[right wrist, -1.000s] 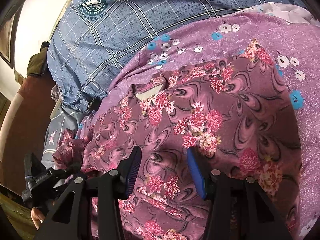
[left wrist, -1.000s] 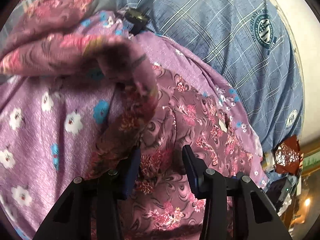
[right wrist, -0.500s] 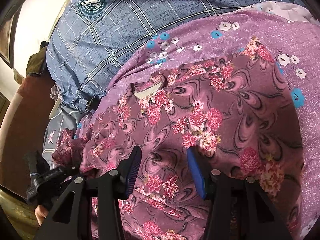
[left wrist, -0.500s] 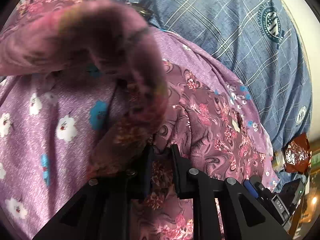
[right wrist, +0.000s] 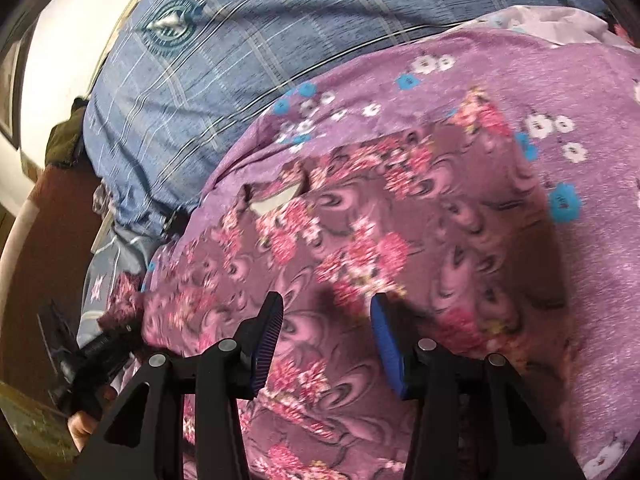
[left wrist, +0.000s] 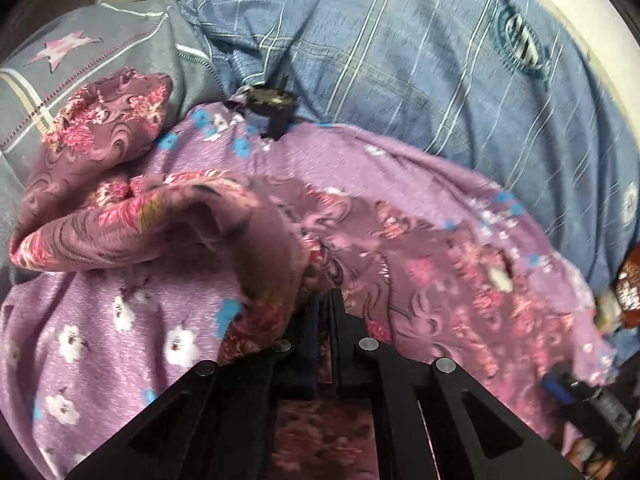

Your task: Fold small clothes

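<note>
A small maroon garment with pink flowers (right wrist: 360, 240) lies spread on a lilac flowered cloth (right wrist: 560, 92). A white neck label (right wrist: 276, 202) shows at its far edge. My left gripper (left wrist: 322, 304) is shut on a fold of the maroon garment (left wrist: 256, 240) and holds that side lifted, so the cloth arches up and drapes left. My right gripper (right wrist: 326, 320) is open just above the garment's near part, touching nothing I can see. The left gripper also shows in the right wrist view (right wrist: 104, 348) at the garment's left edge.
A blue plaid bedsheet (left wrist: 440, 60) with round logos covers the bed behind. A grey cloth with a pink star (left wrist: 80, 52) lies at the far left. A black plug-like object (left wrist: 272, 104) sits on the lilac cloth's far edge. Clutter (left wrist: 628, 280) lies at right.
My left gripper closed on the maroon garment's side and lifted it, pulling the fold up and back. The right gripper stayed open and nearly still.
</note>
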{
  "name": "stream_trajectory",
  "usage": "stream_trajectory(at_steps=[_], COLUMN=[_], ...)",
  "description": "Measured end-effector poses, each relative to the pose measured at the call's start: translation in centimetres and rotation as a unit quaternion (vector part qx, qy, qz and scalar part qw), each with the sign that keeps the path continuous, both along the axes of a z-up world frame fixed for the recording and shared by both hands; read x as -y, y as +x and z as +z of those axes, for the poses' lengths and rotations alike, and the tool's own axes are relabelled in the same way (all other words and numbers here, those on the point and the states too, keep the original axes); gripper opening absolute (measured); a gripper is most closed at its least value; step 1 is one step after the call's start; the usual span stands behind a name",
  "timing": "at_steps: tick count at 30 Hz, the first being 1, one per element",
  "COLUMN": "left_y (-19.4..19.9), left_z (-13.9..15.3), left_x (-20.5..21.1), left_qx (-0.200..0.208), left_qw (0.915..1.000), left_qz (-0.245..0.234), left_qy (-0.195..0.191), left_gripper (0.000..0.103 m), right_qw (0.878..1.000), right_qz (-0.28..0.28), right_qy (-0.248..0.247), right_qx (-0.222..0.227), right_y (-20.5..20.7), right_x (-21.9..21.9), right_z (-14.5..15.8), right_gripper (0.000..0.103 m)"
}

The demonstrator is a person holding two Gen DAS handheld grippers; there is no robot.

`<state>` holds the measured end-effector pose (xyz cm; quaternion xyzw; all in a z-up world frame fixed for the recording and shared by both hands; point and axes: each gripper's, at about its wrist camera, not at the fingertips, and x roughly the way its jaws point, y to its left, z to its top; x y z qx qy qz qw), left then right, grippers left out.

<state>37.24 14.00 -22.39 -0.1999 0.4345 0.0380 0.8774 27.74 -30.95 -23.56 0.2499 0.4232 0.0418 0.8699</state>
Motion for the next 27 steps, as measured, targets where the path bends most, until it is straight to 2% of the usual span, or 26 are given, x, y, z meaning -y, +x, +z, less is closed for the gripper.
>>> stream_trajectory(at_steps=[2,3,4,7,8,9,11,12,14,15,16,17,21,23,25,27], left_y=[0.1,0.1,0.1,-0.1,-0.8,-1.2,-2.7,-3.6,-5.5,-6.1,-6.7,-7.1,-5.7,-3.4,-1.1,1.6], left_z=[0.2,0.4,0.4,0.1,0.5,0.9,2.4,3.6,5.8,6.6,7.2,7.7,7.8,7.1,6.3,5.5], left_x=[0.4,0.5,0.5,-0.2,-0.9,-1.3,-2.6,-3.7,-6.2,-7.3,-8.4,-9.7,-13.9,-15.4,-16.0,-15.7], left_qx=[-0.002,-0.004,-0.007,-0.022,-0.018,-0.011,0.009,0.027,0.060,0.071,0.078,0.078,0.035,0.009,-0.015,-0.036], left_qw=[0.9995,0.9981,0.9975,0.9993,0.9997,0.9998,0.9994,0.9984,0.9937,0.9906,0.9869,0.9833,0.9811,0.9784,0.9798,0.9844], left_qz=[0.006,0.010,0.011,0.014,0.013,0.014,0.032,0.047,0.093,0.116,0.141,0.164,0.186,0.204,0.197,0.171], left_qy=[0.032,0.060,0.069,0.027,0.007,-0.003,-0.013,-0.019,-0.017,-0.012,-0.008,-0.005,-0.039,-0.035,-0.030,-0.024], left_gripper=[0.000,0.000,0.000,0.000,0.000,0.000,0.002,0.005,0.024,0.050,0.062,0.067,0.070,0.070,0.070,0.070], right_qw=[1.000,1.000,0.999,0.997,0.995,0.994,0.994,0.995,0.997,0.997,0.997,0.997,0.997,0.997,0.998,0.998], right_qz=[0.002,0.016,0.026,0.061,0.073,0.077,0.072,0.073,0.065,0.064,0.064,0.064,0.071,0.068,0.062,0.061], right_qy=[-0.003,-0.008,-0.014,-0.051,-0.058,-0.063,-0.073,-0.065,-0.037,-0.033,-0.033,-0.034,-0.027,-0.019,-0.014,-0.011], right_qx=[0.007,0.012,0.014,0.011,-0.016,-0.034,-0.027,-0.028,-0.026,-0.026,-0.024,-0.022,-0.014,-0.010,-0.010,-0.013], right_y=[-0.1,0.0,-0.1,0.3,1.0,1.3,1.6,1.7,1.7,1.7,1.7,1.6,1.2,1.2,1.2,1.5], right_x=[-0.1,-0.6,-1.0,-3.2,-3.9,-4.1,-4.4,-4.4,-4.1,-4.1,-4.2,-4.4,-4.8,-4.5,-4.3,-4.2], right_z=[0.2,0.4,0.5,0.3,-0.6,-1.3,-0.8,-0.6,-0.4,-0.3,-0.3,-0.2,-0.1,0.0,0.0,-0.1], right_gripper=[0.043,0.033,0.022,0.018,0.018,0.018,0.015,0.021,0.022,0.022,0.022,0.022,0.024,0.026,0.026,0.026])
